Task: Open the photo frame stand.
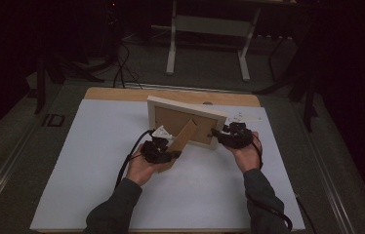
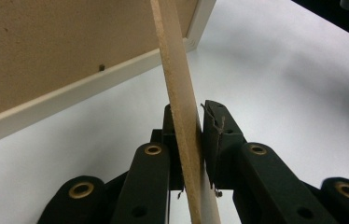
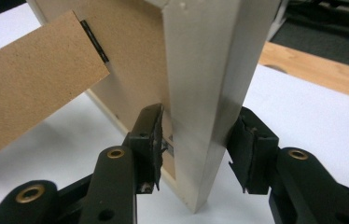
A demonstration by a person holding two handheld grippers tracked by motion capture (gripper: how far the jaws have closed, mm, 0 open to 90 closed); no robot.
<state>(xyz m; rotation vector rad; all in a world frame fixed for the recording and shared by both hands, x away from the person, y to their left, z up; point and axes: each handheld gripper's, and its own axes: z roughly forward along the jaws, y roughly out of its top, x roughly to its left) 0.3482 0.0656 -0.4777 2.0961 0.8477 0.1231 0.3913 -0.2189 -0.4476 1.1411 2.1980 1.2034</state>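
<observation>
A white-rimmed picture frame [image 1: 186,109] stands on the white sheet [image 1: 92,165], its brown backing toward me. Its brown fold-out stand [image 1: 184,137] angles down and left from the backing. My left gripper [image 1: 163,152] is shut on the lower part of that stand; in the left gripper view the thin board [image 2: 182,93] is pinched edge-on between the jaws of the left gripper [image 2: 192,135]. My right gripper [image 1: 223,134] is at the frame's right side. In the right gripper view its jaws straddle the frame's white edge [image 3: 205,93], pads of the right gripper [image 3: 196,144] against it, with the stand [image 3: 32,88] off to the left.
The white sheet covers a wooden tabletop whose bare strip [image 1: 122,93] shows along the far edge. Small white bits [image 1: 241,117] lie just behind the right gripper. Beyond the table are a white stand's legs [image 1: 172,53] and floor cables [image 1: 121,68] in the dark.
</observation>
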